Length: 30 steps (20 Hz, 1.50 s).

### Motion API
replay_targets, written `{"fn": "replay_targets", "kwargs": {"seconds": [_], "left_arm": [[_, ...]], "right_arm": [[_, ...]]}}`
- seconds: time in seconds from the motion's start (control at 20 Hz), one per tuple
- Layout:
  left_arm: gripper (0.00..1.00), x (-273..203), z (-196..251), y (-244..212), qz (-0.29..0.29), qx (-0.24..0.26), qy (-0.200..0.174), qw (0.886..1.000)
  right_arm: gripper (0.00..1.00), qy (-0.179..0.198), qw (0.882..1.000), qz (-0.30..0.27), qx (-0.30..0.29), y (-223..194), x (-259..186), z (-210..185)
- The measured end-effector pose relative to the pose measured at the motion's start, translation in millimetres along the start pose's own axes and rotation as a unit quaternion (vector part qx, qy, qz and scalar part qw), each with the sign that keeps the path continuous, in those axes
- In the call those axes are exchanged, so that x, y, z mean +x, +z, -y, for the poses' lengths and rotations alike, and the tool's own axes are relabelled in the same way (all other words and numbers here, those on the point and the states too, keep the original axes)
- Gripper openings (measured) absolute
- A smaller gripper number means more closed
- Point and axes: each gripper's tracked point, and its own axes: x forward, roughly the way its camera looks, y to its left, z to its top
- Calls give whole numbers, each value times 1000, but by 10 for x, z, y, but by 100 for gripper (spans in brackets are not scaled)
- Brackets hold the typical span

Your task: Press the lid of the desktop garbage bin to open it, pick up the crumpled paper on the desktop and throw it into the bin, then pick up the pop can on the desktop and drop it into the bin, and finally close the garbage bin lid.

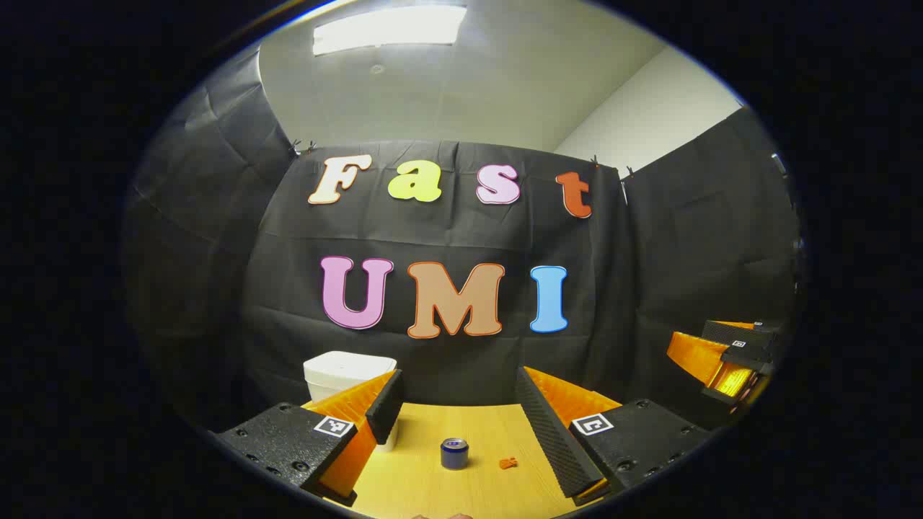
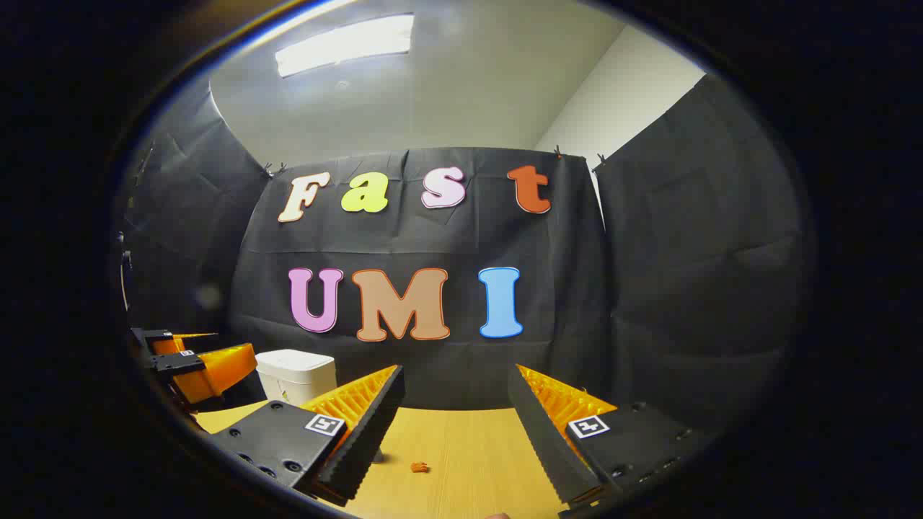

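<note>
A white bin (image 1: 346,371) with its lid down stands at the back left of the wooden table (image 1: 490,425), partly behind my left finger. The blue pop can (image 1: 454,453) stands upright on the table, below and between the fingers. My left gripper (image 1: 458,378) is open, held above the table, with nothing in it. In the right gripper view the bin (image 2: 297,375) sits left of my right gripper (image 2: 456,375), which is open and holds nothing. Each gripper also shows in the other's view: the right one (image 1: 728,353) and the left one (image 2: 191,364).
A small orange scrap (image 1: 508,463) lies on the table just right of the can, and it appears again as the scrap (image 2: 419,468) between the right fingers. Black cloth walls close the booth behind and on both sides.
</note>
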Motion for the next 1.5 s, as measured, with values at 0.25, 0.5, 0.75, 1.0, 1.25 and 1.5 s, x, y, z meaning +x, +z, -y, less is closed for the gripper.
{"fn": "replay_targets", "kwargs": {"seconds": [0.25,0.5,0.75,1.0,1.25,1.5], "left_arm": [[95,25,-4,13,-5,-4,6,1000],[95,32,76,74,2,-2,1,1000],[94,43,100,110,5,-5,-3,1000],[94,44,101,122,3,1,0,1000],[94,66,101,115,3,0,2,1000],[94,49,62,146,4,10,14,1000]], "right_arm": [[100,2,1000,-6,-16,-50,1,-19],[96,-2,1000,-3,-14,-6,10,24],[96,-11,1000,-2,-13,41,13,92],[96,-20,1000,12,-8,119,19,136],[96,-9,1000,6,10,105,57,117],[96,10,1000,3,12,85,69,22]]}}
